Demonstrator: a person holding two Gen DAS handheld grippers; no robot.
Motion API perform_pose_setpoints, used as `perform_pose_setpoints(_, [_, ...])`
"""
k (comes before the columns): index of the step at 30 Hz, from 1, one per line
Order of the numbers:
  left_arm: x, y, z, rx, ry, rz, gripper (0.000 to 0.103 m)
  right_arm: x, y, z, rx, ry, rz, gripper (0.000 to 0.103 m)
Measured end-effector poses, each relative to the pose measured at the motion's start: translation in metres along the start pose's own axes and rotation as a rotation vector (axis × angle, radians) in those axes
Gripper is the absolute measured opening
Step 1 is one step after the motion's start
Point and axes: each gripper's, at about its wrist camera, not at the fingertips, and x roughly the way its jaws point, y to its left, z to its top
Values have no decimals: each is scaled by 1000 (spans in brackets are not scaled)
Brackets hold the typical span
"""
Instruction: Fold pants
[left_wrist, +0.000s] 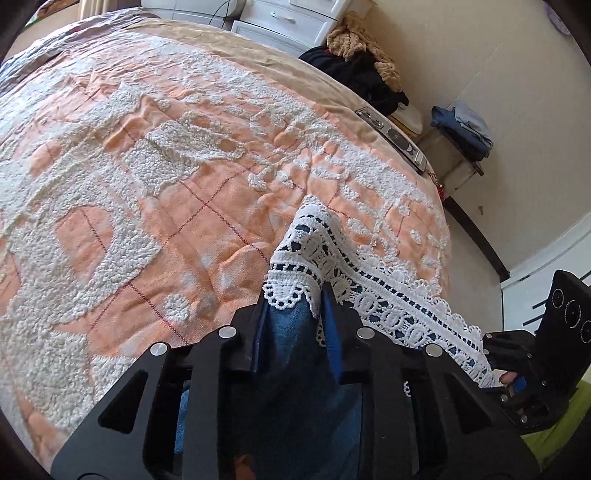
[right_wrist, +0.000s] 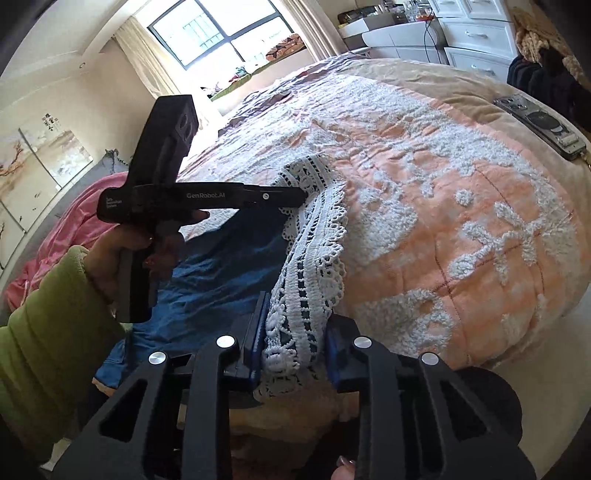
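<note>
Bedroom light falls on a bed covered with an orange and white tufted bedspread. On its near edge lie the pants, blue denim with a white lace hem. The left gripper has its jaws closed on one end of the hem, and the right gripper has its jaws closed on the other end. I judge the fold is only at its beginning: the hem is lifted, the denim is still wrinkled and no clean fold shows. The lace hem runs between the two grippers, and the pants stretch back from it toward the person. A phone lies well apart.
</note>
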Motion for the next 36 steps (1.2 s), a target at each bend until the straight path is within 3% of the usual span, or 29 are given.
perform_pose_setpoints(6, [-43,9,-9,-35,-98,-26,18,-6,44,12,-106,-26,48,25])
perform_pose_setpoints(13, [-116,37,-47,-82,-213,-4,18,12,119,14,-287,-4,127,25])
perform_pose_setpoints(18, [-137,64,-85,-158,-219,41,18,45,166,-8,-410,66,153,25])
perform_pose_setpoints(22, [-144,89,-118,-268,-196,66,31,77,187,-33,-465,166,157,25])
perform_pose_setpoints(24, [-154,97,-132,-323,-220,53,42,90,195,-47,-495,202,144,25])
perform_pose_setpoints(26, [-165,102,-145,-369,-249,31,61,96,202,-57,-541,212,129,25])
perform_pose_setpoints(33, [-190,107,-171,-490,-327,-126,79,96,215,-71,-646,196,89,25])
perform_pose_setpoints(36, [-187,102,-167,-479,-313,-114,84,93,222,-79,-691,184,96,25])
